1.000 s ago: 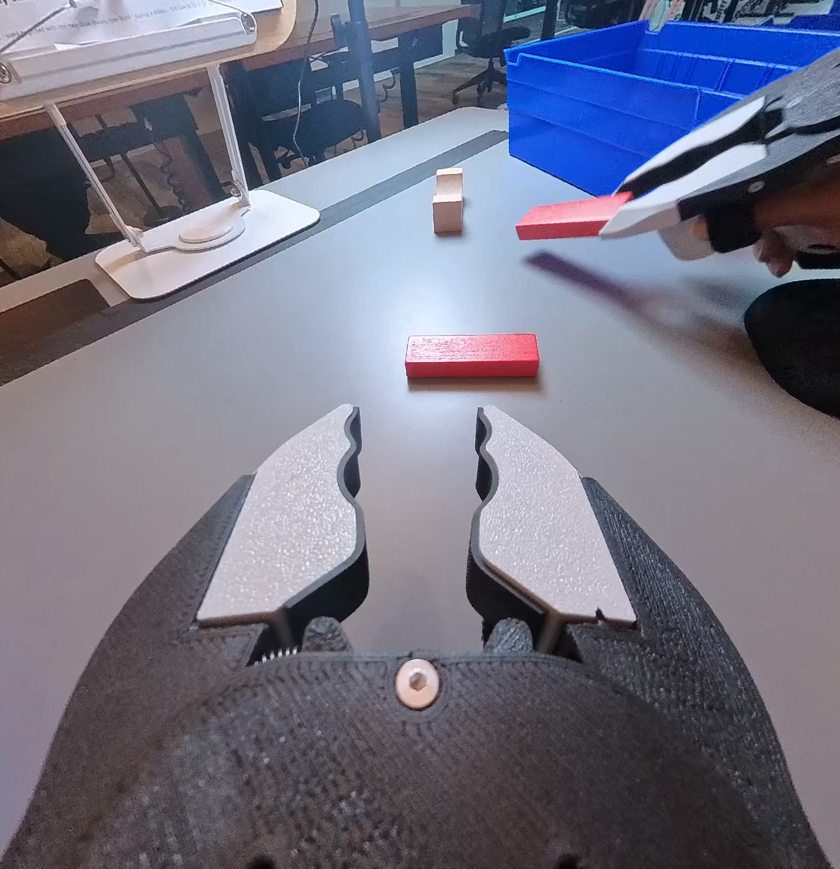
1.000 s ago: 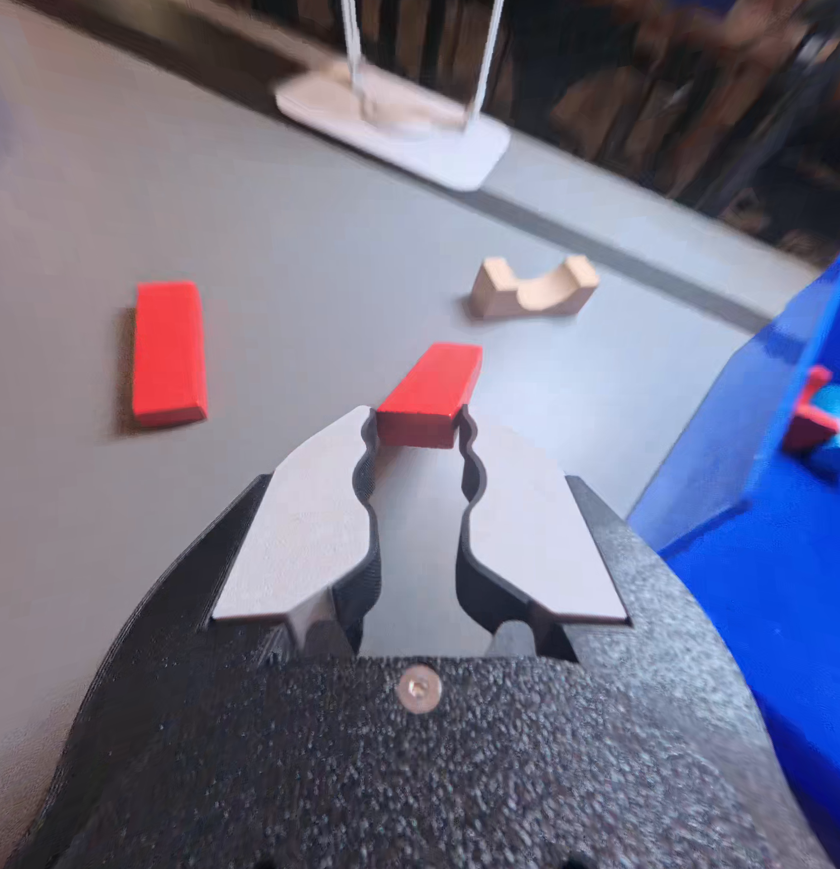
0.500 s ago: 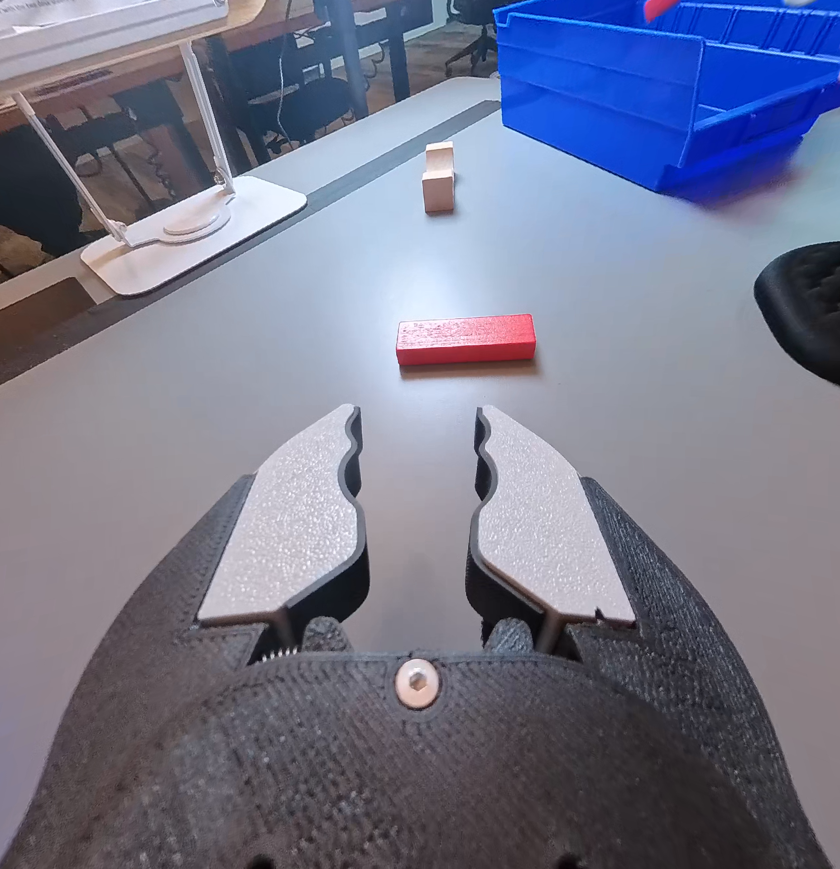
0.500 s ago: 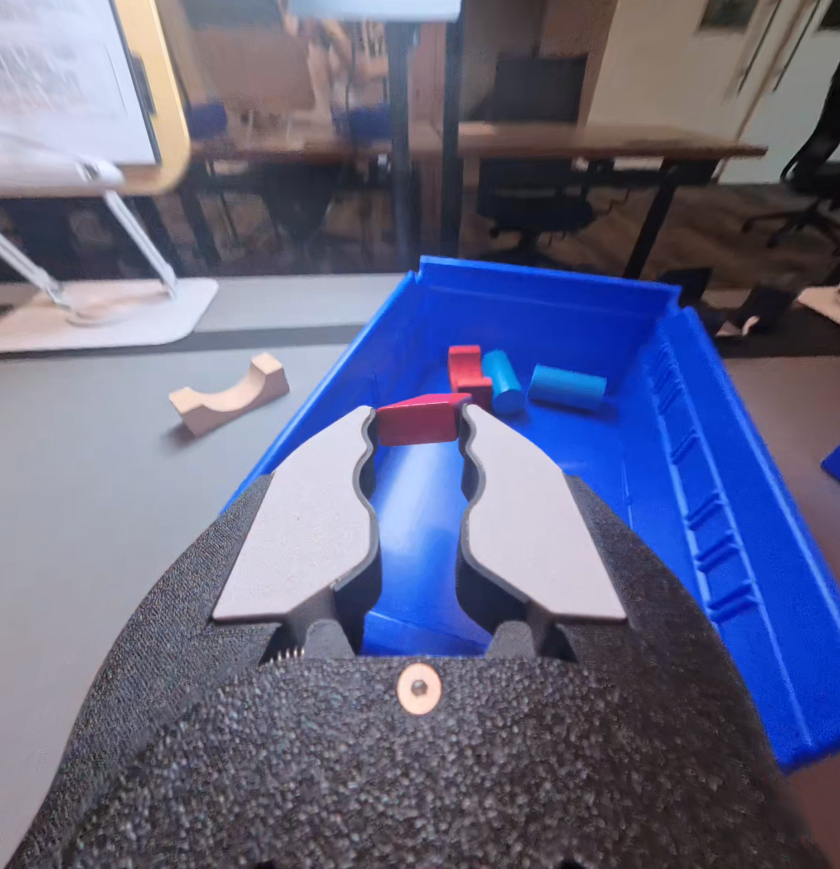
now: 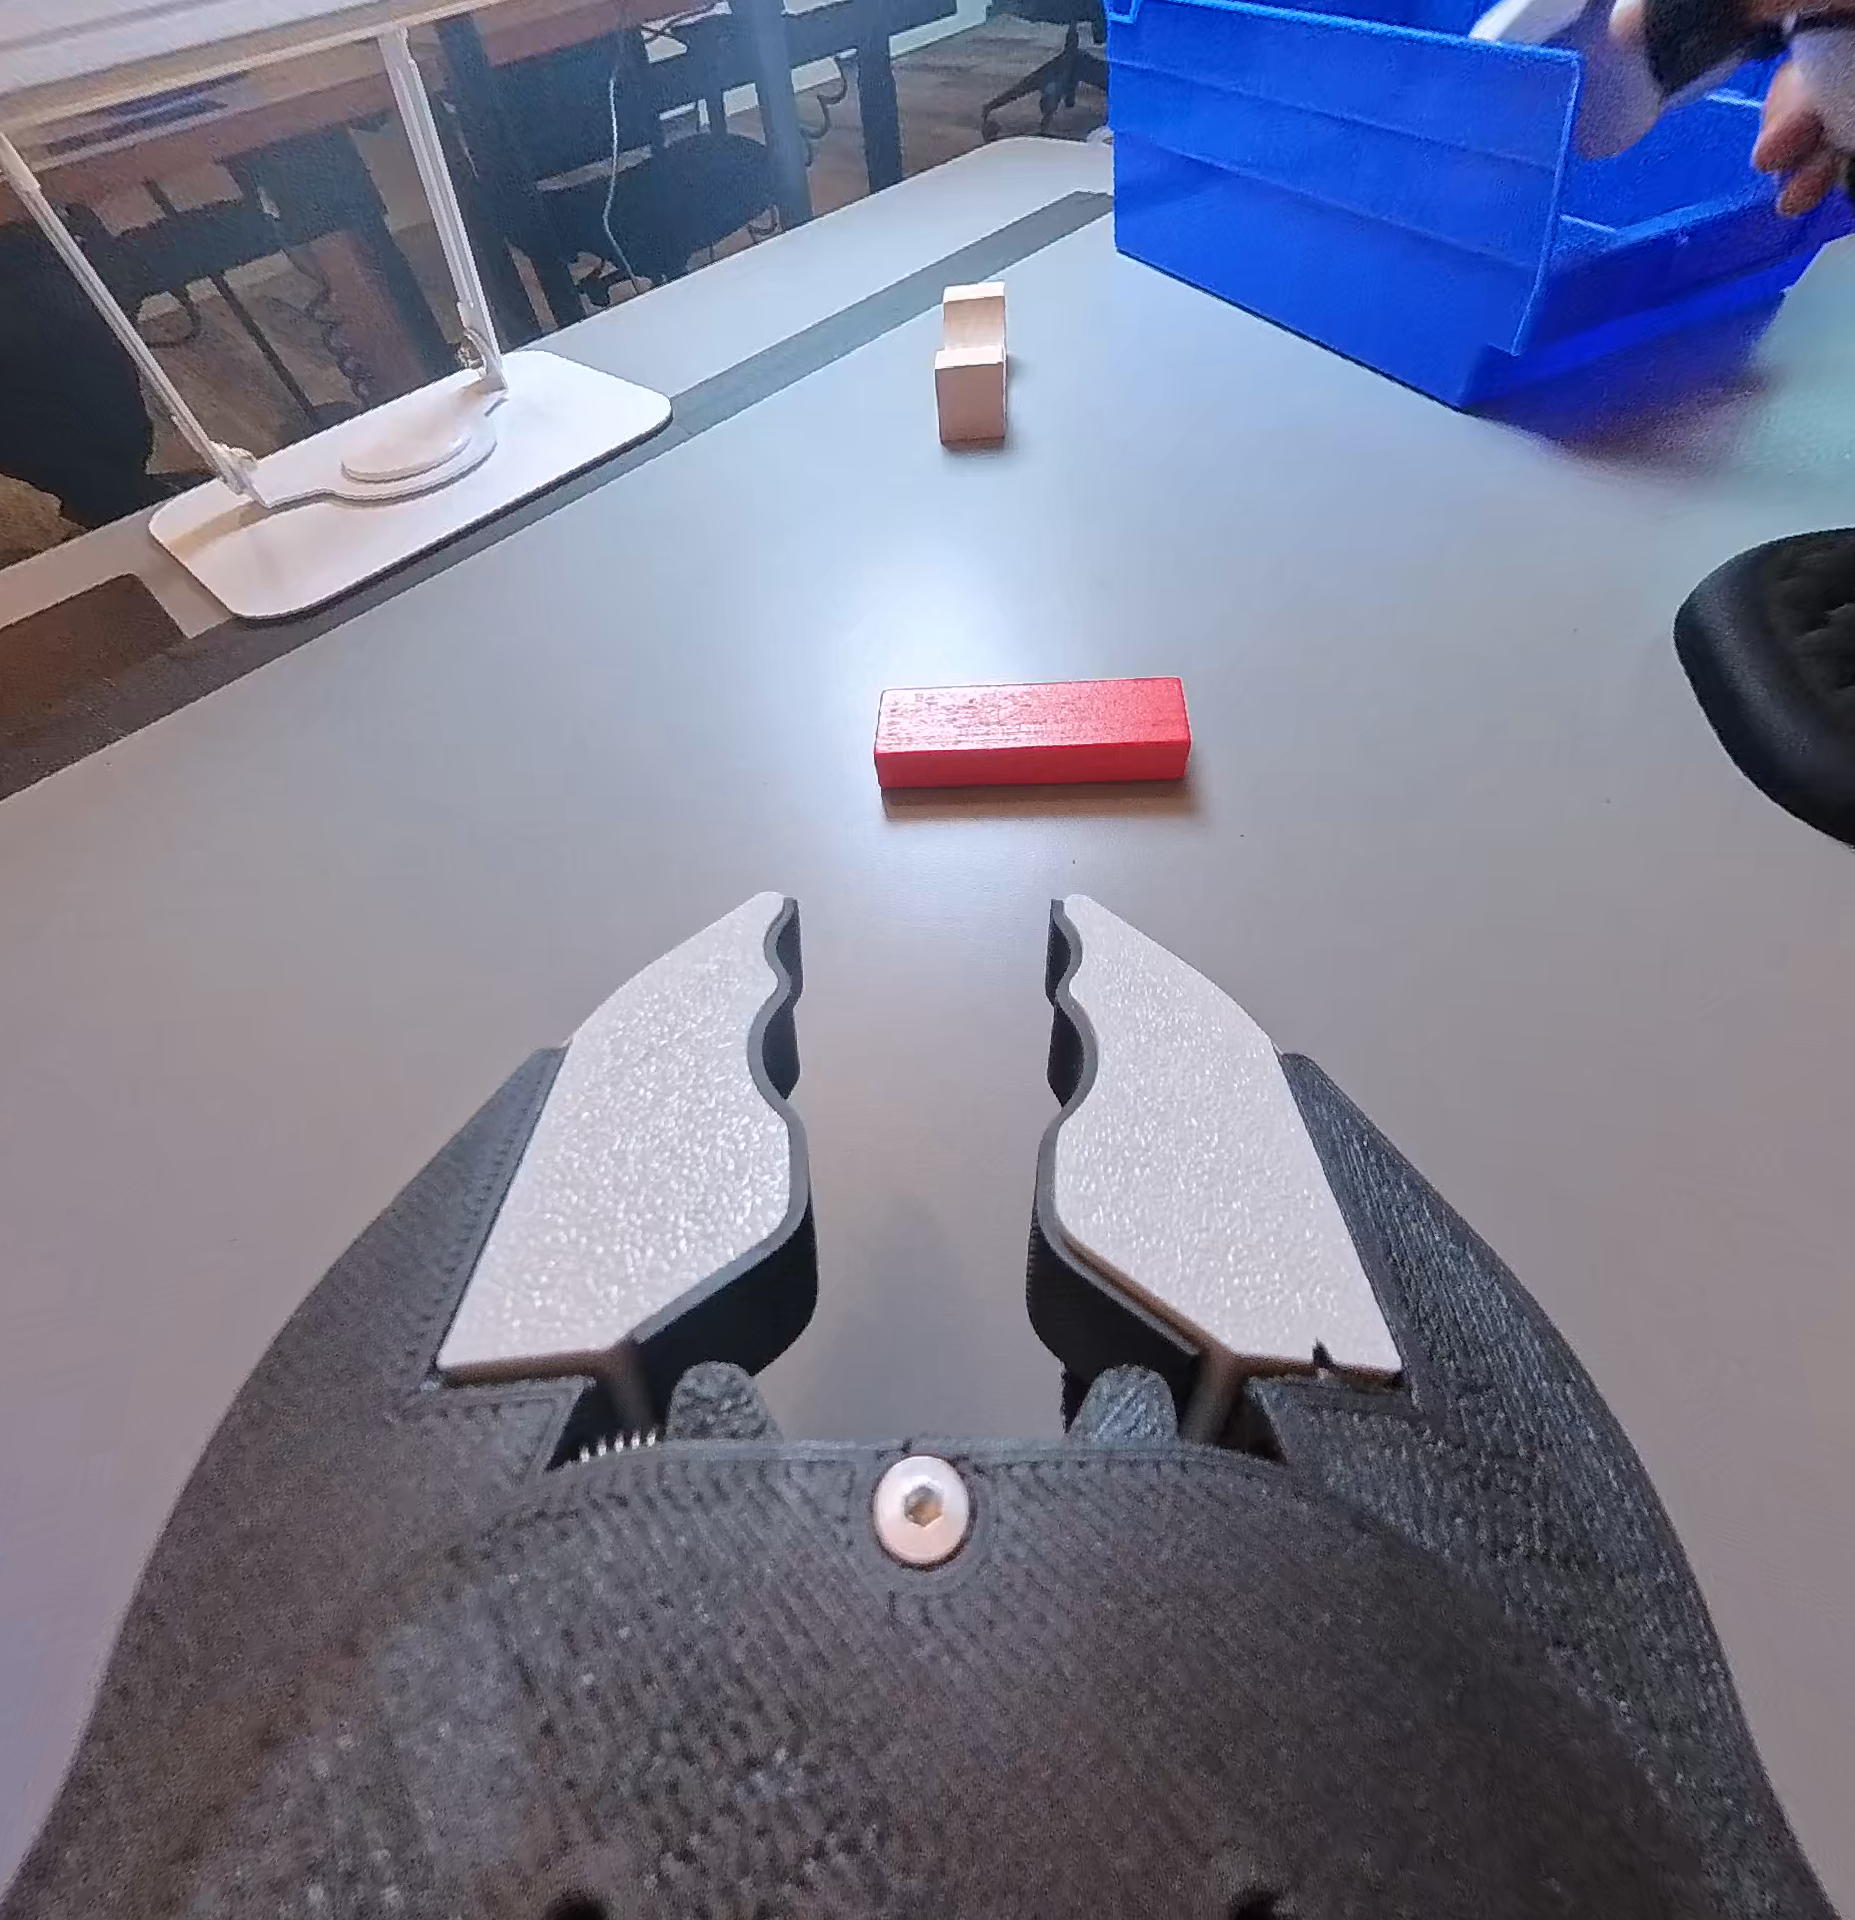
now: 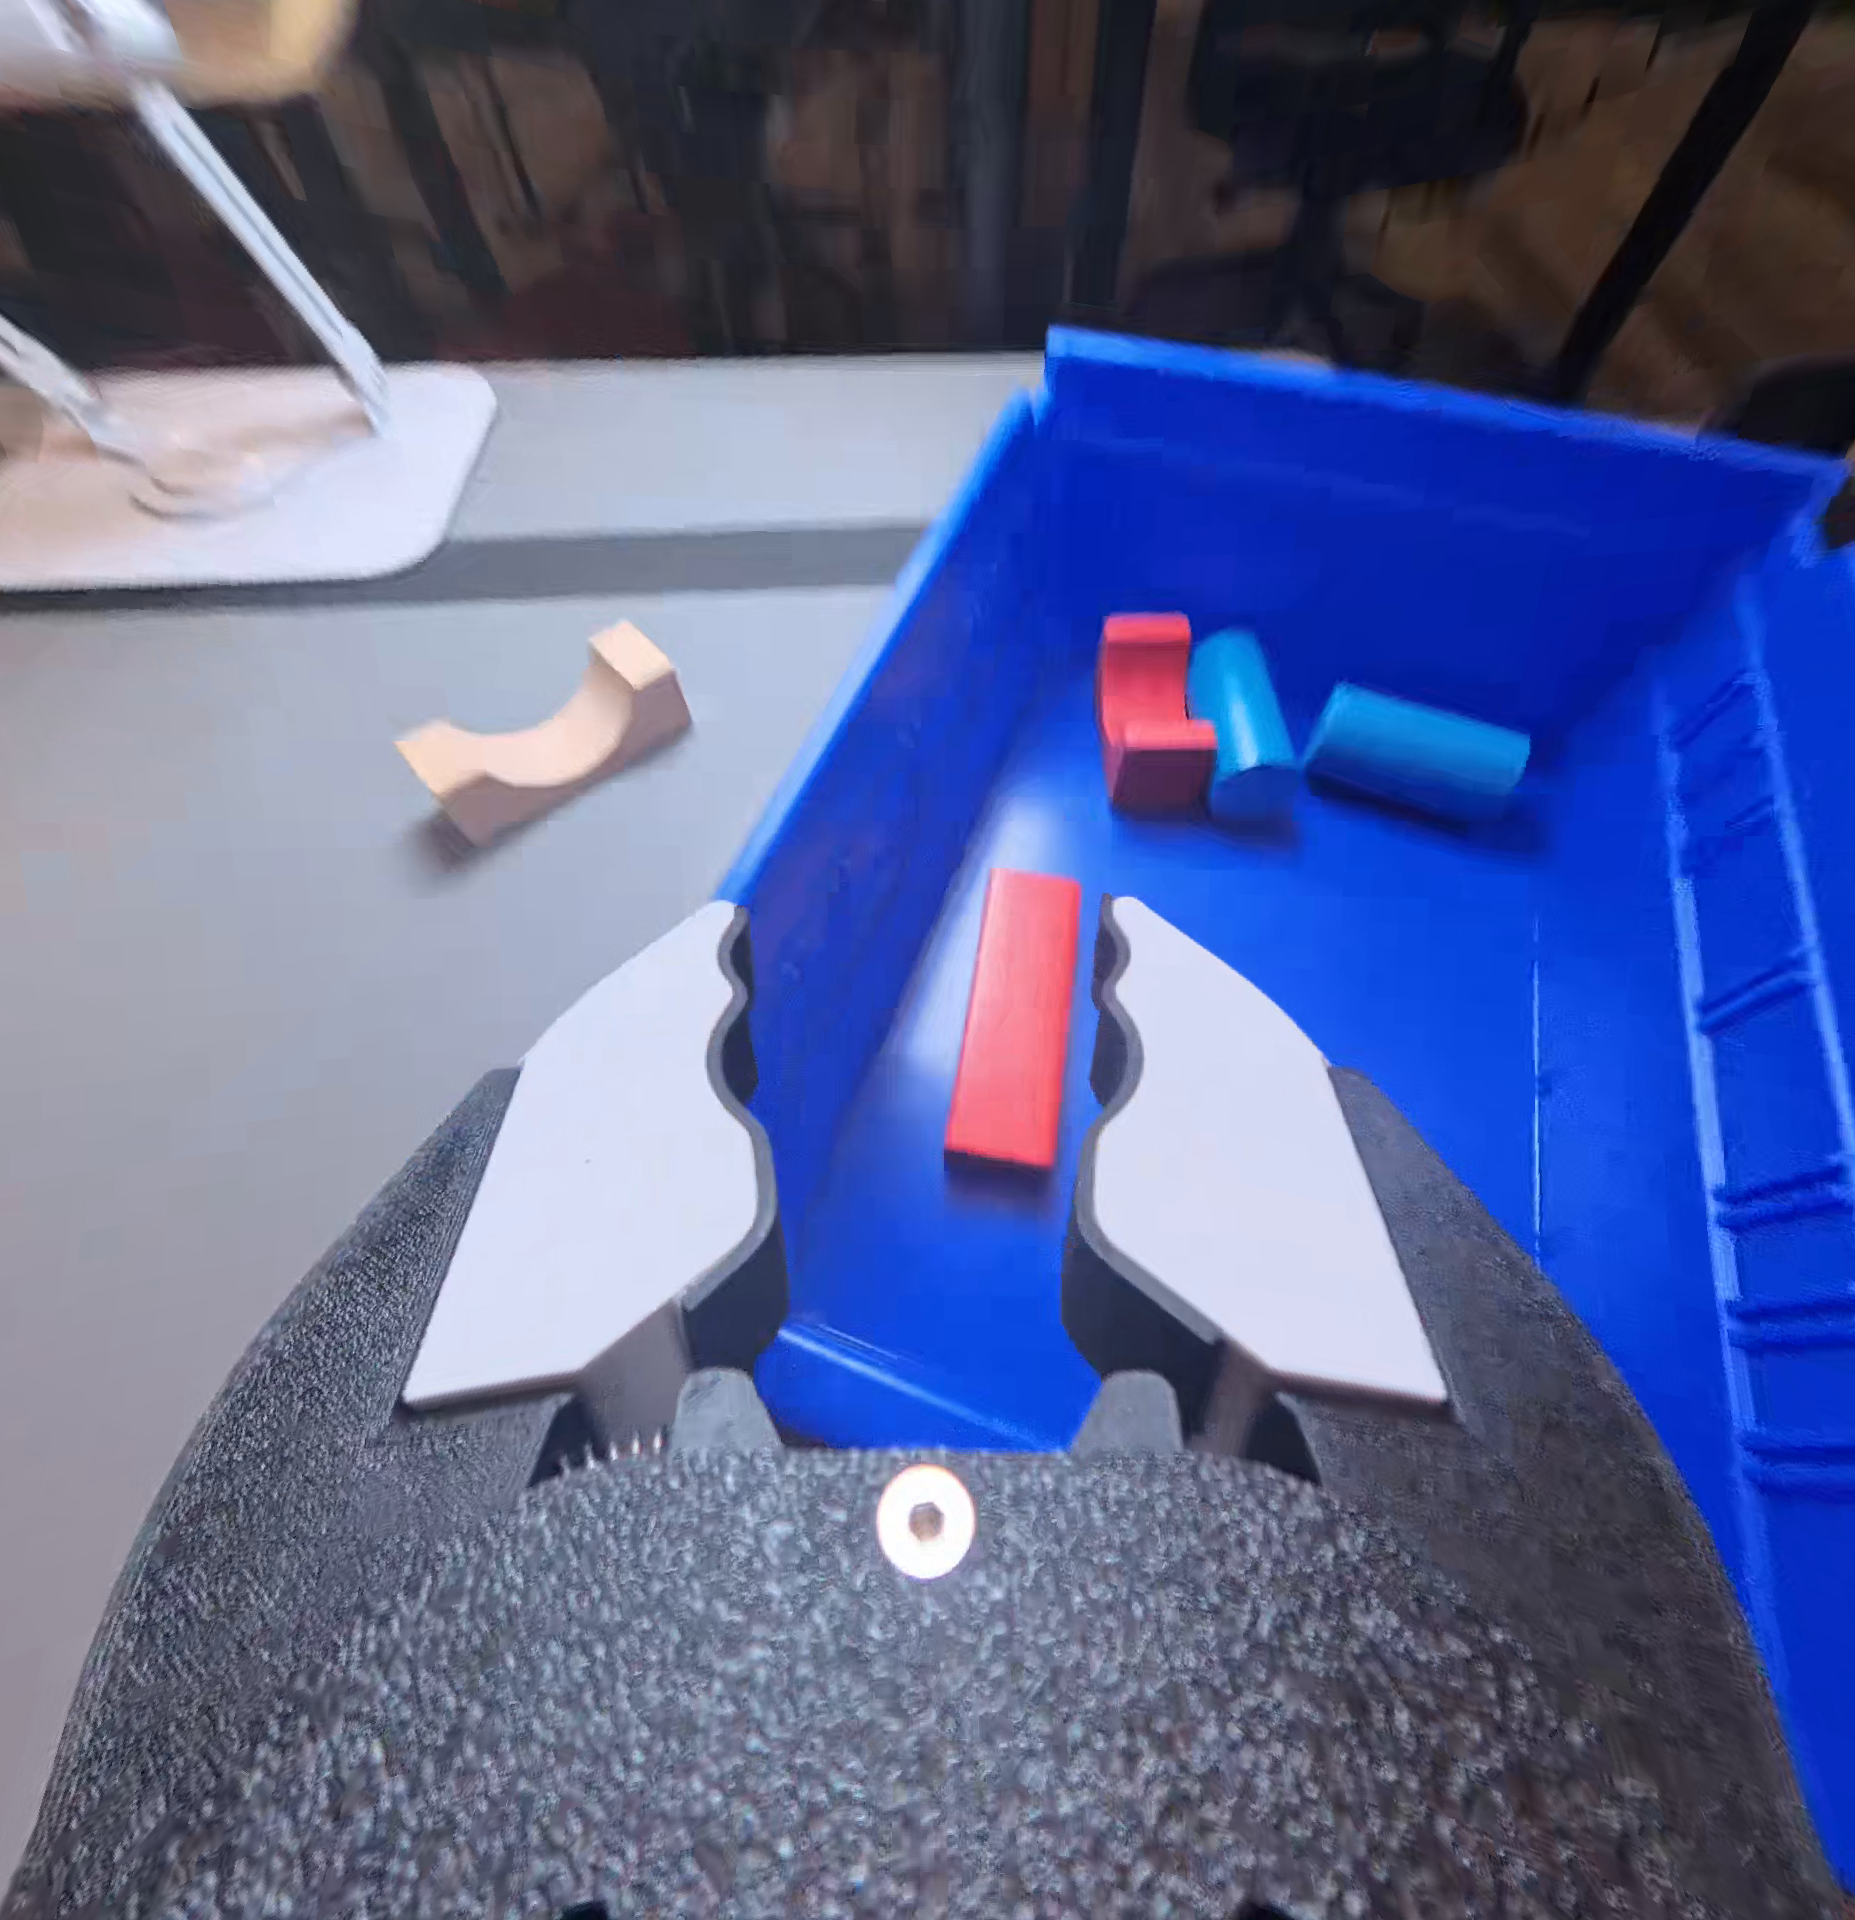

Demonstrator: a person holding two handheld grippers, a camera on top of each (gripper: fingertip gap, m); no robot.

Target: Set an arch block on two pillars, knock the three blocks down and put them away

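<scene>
Put-away step, partly done as I read it. My right claw (image 6: pixel 918 914) is spread wide and empty above the blue bin (image 6: pixel 871 790). One red pillar block (image 6: pixel 1011 1023) lies flat on the bin floor, seen between my fingers but touching neither. No contact with the bin wall that I can see.

Left claw (image 5: pixel 923 914) is also released and empty, hovering low over the grey surface (image 5: pixel 383 935), pointed at the second red pillar block (image 5: pixel 1032 732). That one lies flat on the surface, broadside to me, well short of the bin.

The wooden arch block (image 6: pixel 544 743) lies on its side on the surface just outside the bin's left wall, nearer the bin than the second pillar is.

So one in, two left, by my count.

Next move, my guess: left claw goes forward and takes the pillar. It lies crosswise to my fingers, so I need to turn the wrist or pinch across the narrow width. Arch is for whichever claw is free; grip the flat sides, not the curve.

Other stuff:
- Already in the bin, at the far end: red arch-shaped block (image 6: pixel 1151 712), two blue cylinders (image 6: pixel 1240 722). Drop short of them.
- White stand base (image 5: pixel 414 473) left of the bin, clear of both paths.
- Bin wall is tall; lift over it.

Right view is blurred, so fine detail is uncertain.
</scene>
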